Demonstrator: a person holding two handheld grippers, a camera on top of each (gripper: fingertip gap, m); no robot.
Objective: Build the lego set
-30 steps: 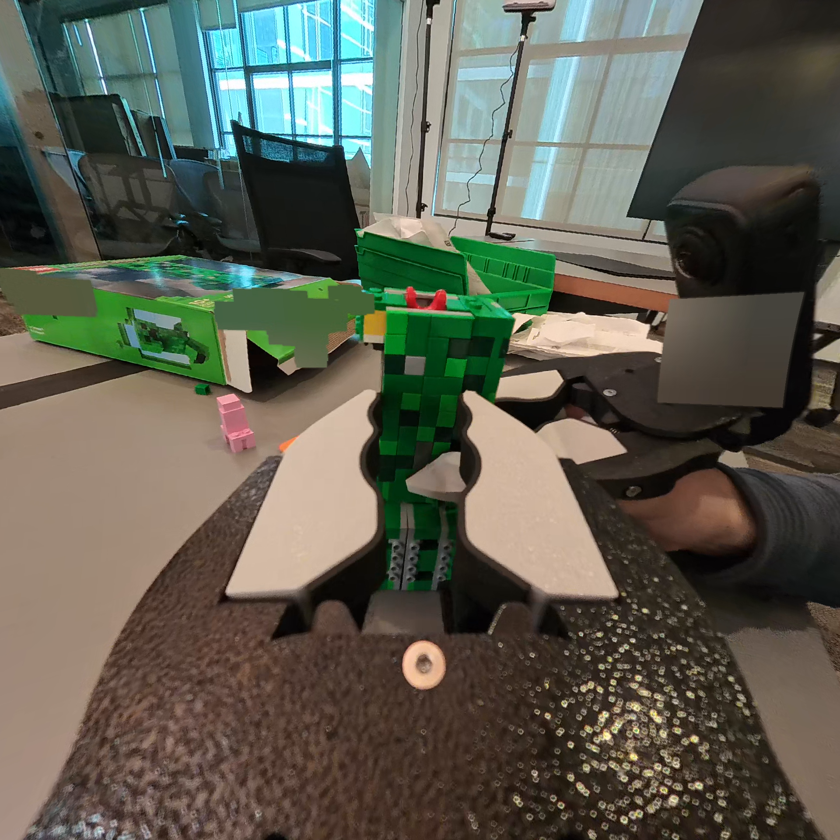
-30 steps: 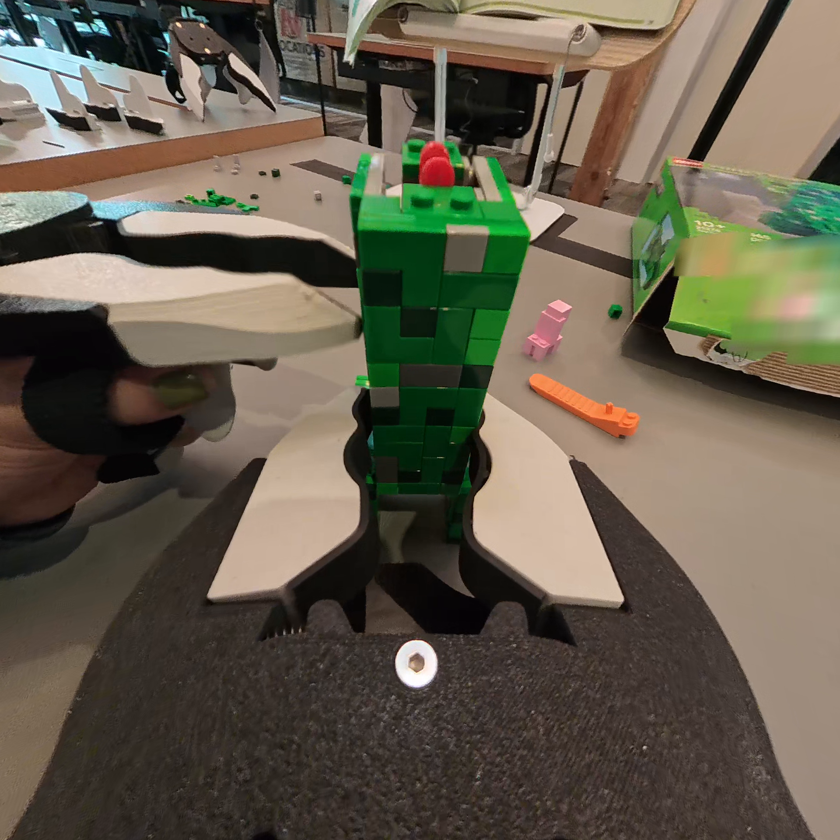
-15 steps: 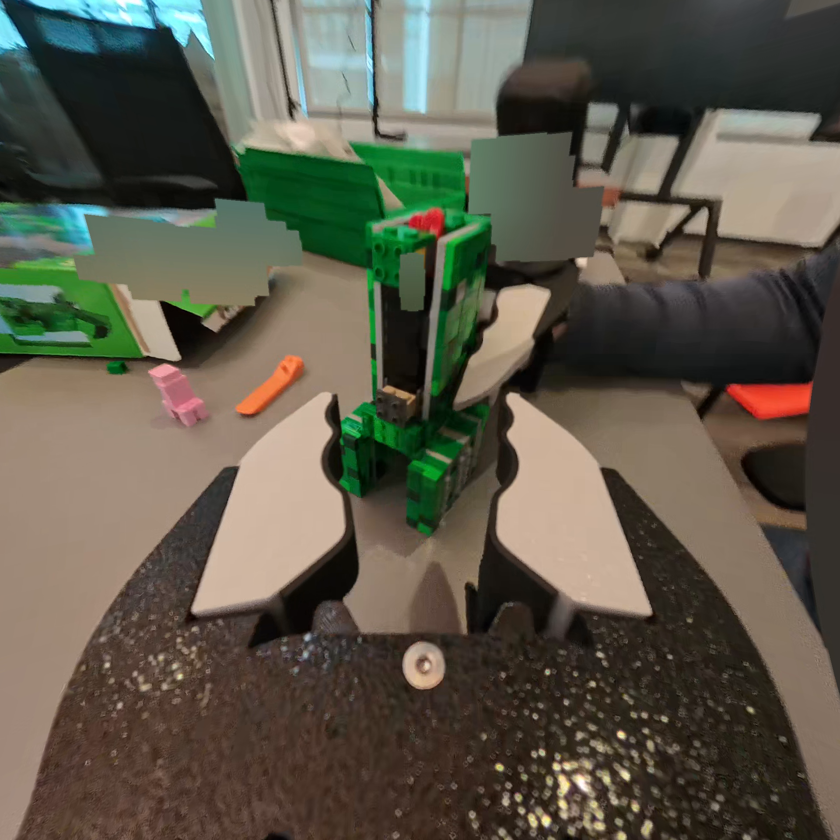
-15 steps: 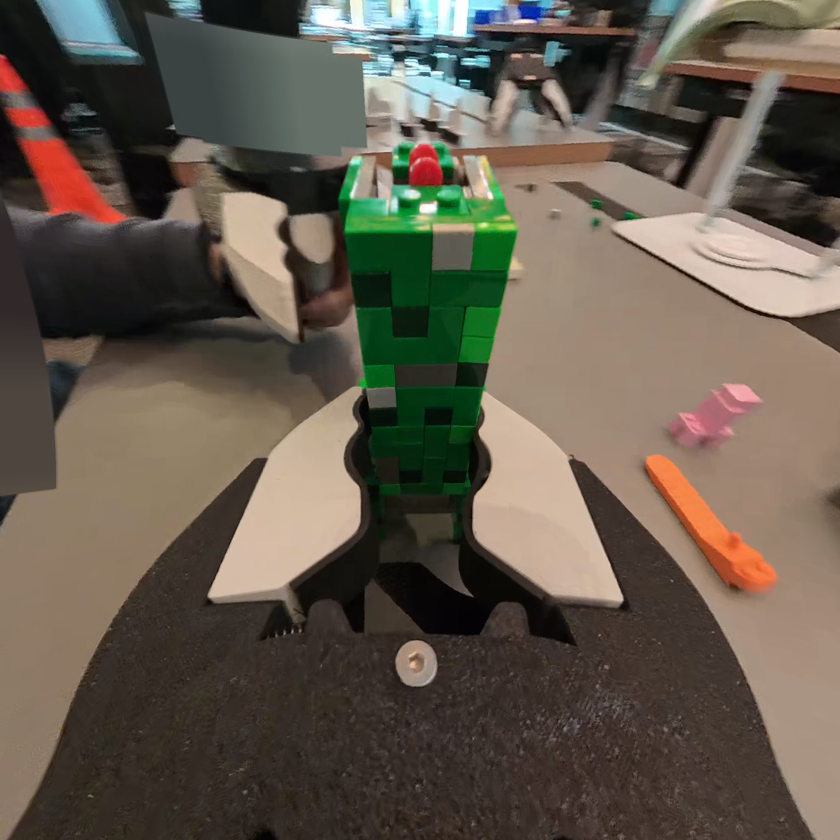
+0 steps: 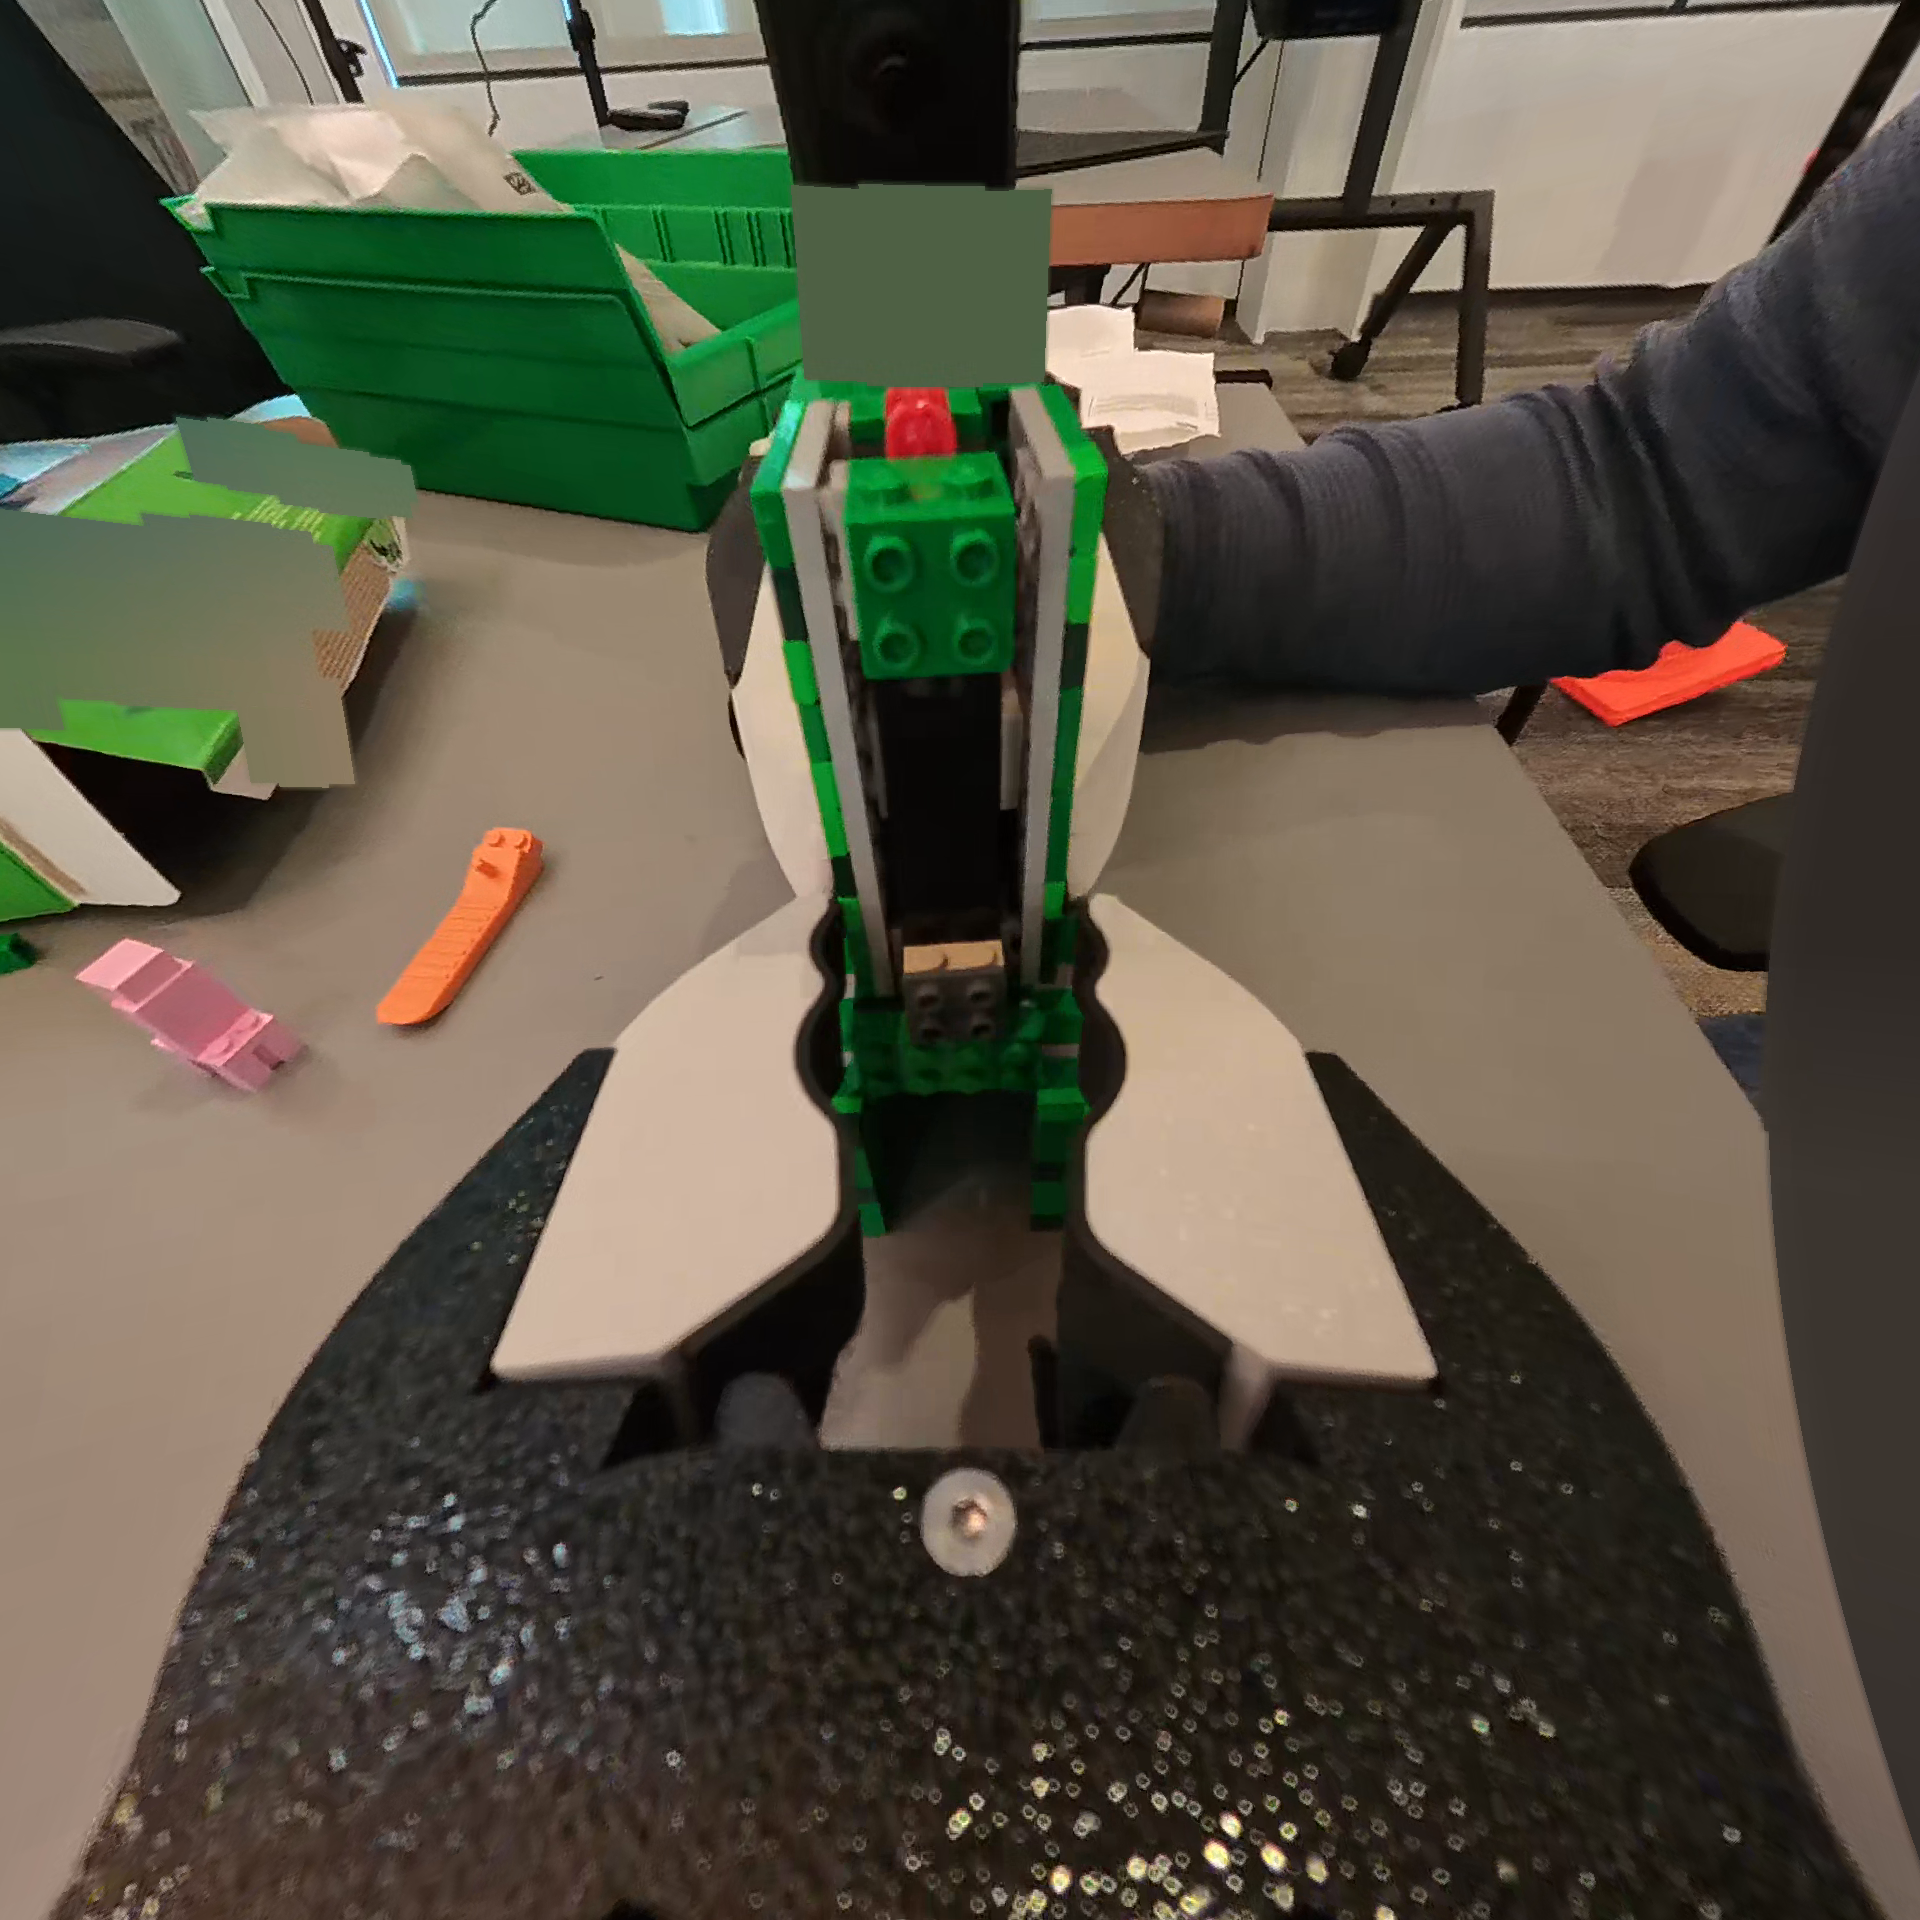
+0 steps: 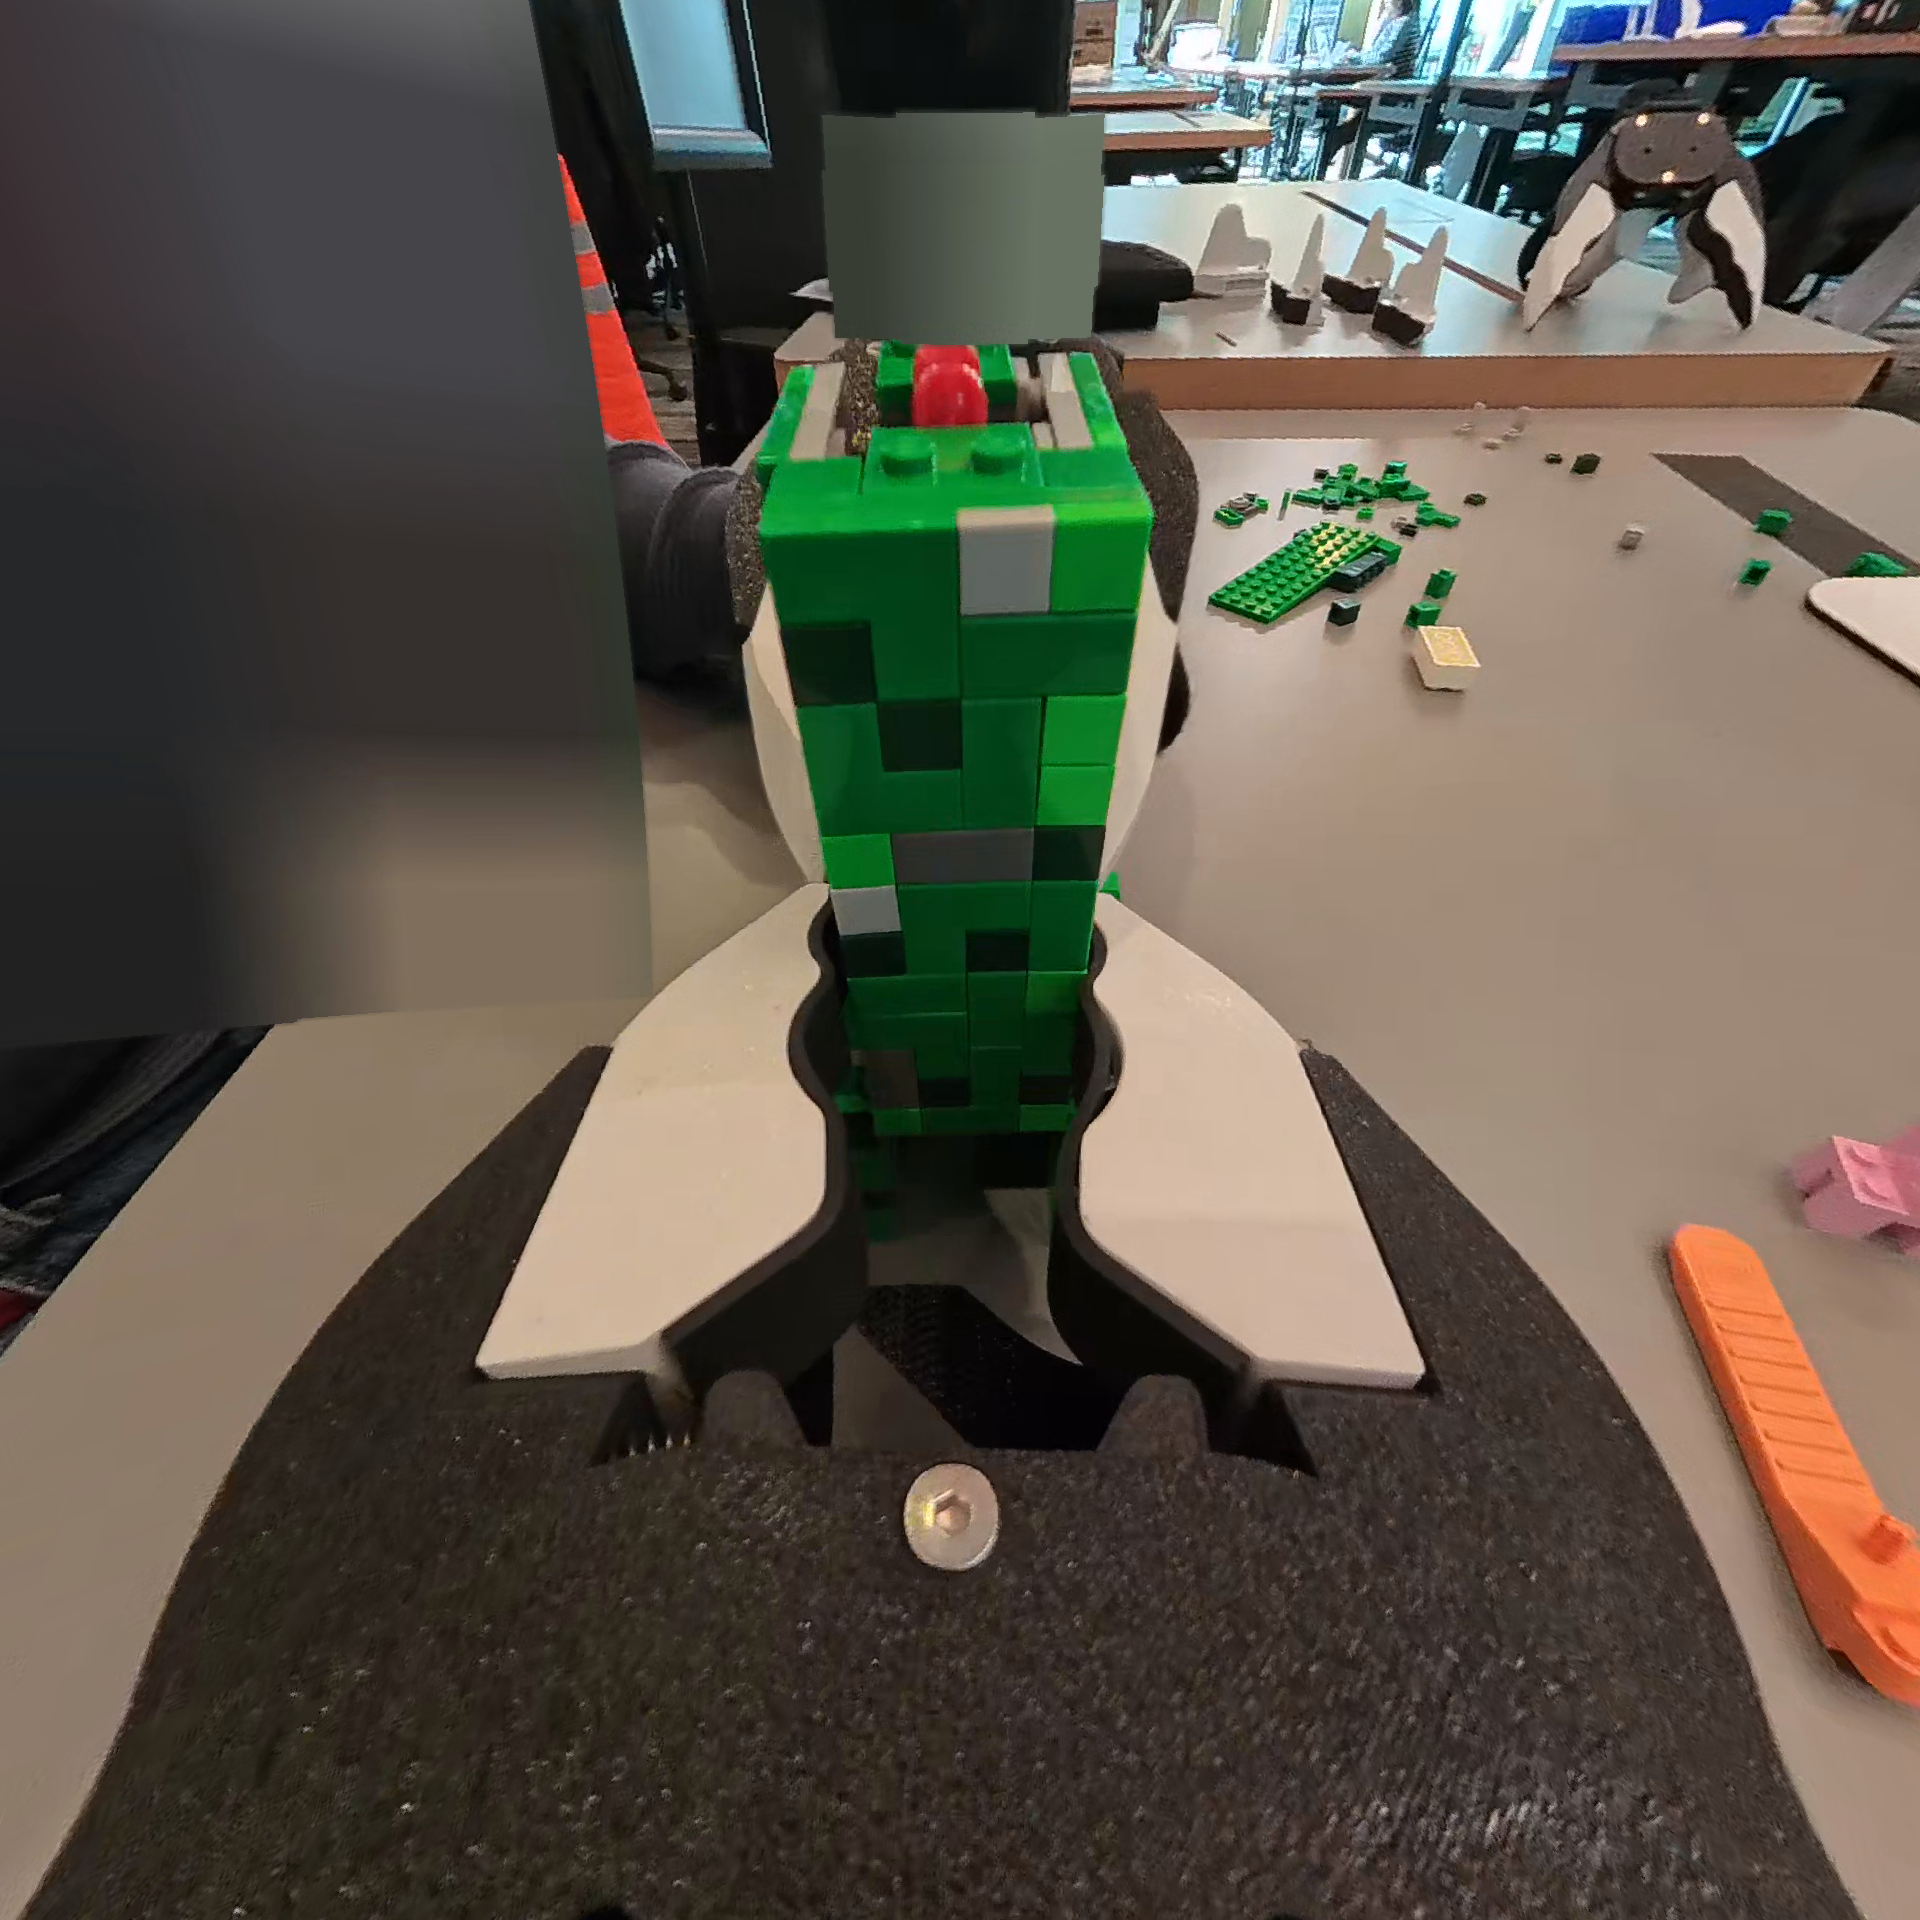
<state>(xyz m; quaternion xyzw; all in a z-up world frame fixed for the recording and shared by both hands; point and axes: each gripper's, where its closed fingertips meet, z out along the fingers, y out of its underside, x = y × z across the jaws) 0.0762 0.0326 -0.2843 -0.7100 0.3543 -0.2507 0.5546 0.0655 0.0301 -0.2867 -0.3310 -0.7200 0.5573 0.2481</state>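
Open-plan office or lab workspace. Grey work table point(image 6: 1455, 831) as landmark: beyond it, rows of desks point(image 6: 1455, 94), spare gripper fingers point(image 6: 1340, 270) on wooden-edged bench point(image 6: 1455, 364). Behind table: large windows point(image 5: 520, 31), light stands point(image 5: 587, 62), black office chair point(image 5: 94, 343), green storage bins point(image 5: 468, 343), carpet floor point(image 5: 1662, 343).

No writing can be read here. The green cardboard box point(image 5: 208, 717) at the left of the grey table point(image 5: 582, 665) has its printed face covered by blurred patches, and the white paper sheets point(image 5: 1143, 400) beyond carry print too small to make out.
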